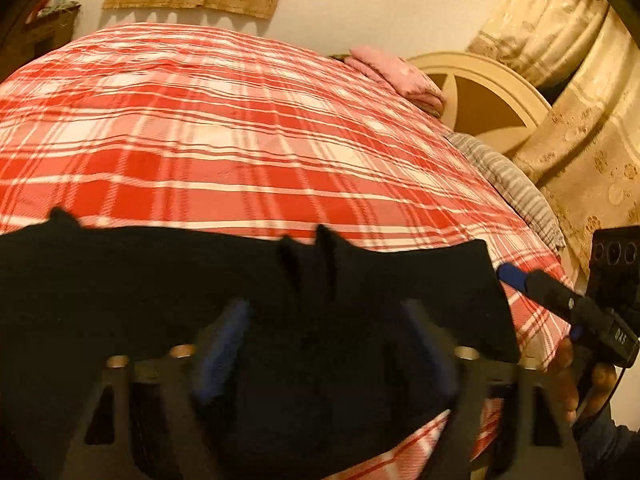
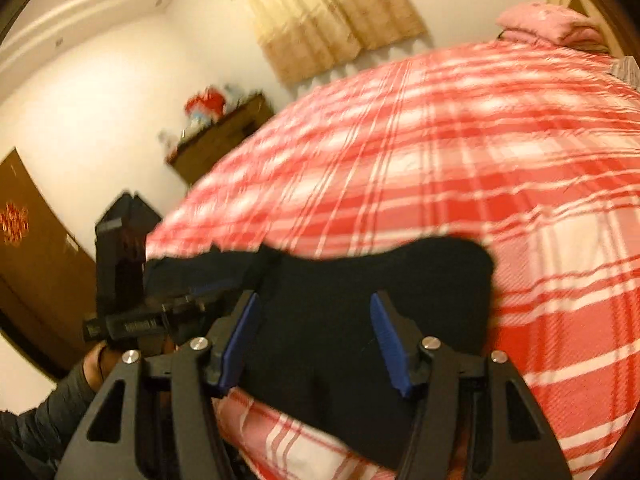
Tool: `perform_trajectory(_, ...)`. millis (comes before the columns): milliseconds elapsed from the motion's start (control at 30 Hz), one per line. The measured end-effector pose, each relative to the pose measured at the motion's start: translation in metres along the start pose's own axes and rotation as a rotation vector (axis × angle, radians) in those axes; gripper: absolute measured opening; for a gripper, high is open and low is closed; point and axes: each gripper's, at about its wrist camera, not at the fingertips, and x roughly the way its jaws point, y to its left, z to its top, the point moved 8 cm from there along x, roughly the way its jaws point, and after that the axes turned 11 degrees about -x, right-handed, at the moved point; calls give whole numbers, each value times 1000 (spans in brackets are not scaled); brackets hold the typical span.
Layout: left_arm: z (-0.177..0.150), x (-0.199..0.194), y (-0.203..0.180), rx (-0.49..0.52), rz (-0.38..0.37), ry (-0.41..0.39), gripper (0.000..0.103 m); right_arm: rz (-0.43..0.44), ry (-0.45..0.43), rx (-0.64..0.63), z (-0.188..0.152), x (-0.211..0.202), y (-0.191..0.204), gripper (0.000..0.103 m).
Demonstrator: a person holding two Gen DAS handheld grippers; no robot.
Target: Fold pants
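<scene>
Black tongs [image 2: 314, 338] w/ blue pads [image 2: 240, 340], silver screws, dark sleeve [image 2: 56, 412].

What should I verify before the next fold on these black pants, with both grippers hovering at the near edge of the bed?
1. Right gripper released: ok. Its blue fingers stand apart over the cloth, nothing pinched.
2. Left gripper released: cannot tell. Blurred; its blue fingers look spread, contact with the cloth unclear.
3. Black pants lying flat: not ok. The far edge is uneven, with ridges near the middle.
4. Pants fully on the plaid bedspread: not ok. The near part drapes over the bed's edge.
5. Bedspread beyond the pants free for a fold: ok. Only the pink pillow sits far off by the headboard.
</scene>
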Motion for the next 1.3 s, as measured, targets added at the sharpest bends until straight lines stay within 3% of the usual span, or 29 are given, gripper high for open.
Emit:
perform_trajectory(133,-5,13,-9,33,45,32,56,-13,-60,40,6,-7,-10,65)
perform_trajectory(167,-5,16,-8,32,63,36,39,-12,-63,60,6,-6,-12,65)
perform_trajectory(200,-6,17,-5,32,84,40,14,-9,-62,74,5,-6,-15,65)
perform_trajectory(367,-3,-14,-3,-26,21,-13,12,-31,-110,103,7,-19,-23,65)
perform_trajectory(500,-2,-41,13,-37,50,-60,12,-15,-144,125,10,-23,-26,67)
perform_trajectory(600,-2,-36,38,-83,93,-57,12,4,-143,104,12,-22,-20,69)
perform_trajectory(667,-5,-27,48,-112,80,-37,12,18,-126,77,9,-19,-12,69)
perform_trajectory(700,-6,-23,51,-119,75,-31,13,26,-117,64,8,-16,-9,69)
perform_trajectory(767,-8,-18,52,-113,83,-44,14,57,-61,33,1,-5,0,80)
perform_trajectory(900,-9,-18,48,-78,97,-63,15,15,124,16,-25,31,-2,80)
perform_trajectory(1033,-9,-23,46,-59,143,-64,26,34,109,36,-22,29,-7,80)
perform_trajectory(1100,-9,-29,44,-27,204,-87,42,22,96,40,-20,26,-10,79)
perform_trajectory(1167,-9,-36,43,4,254,-121,68,-10,54,0,-14,17,-1,80)
perform_trajectory(1300,-8,-40,42,54,295,-145,70,-1,18,-140,-13,9,31,80)
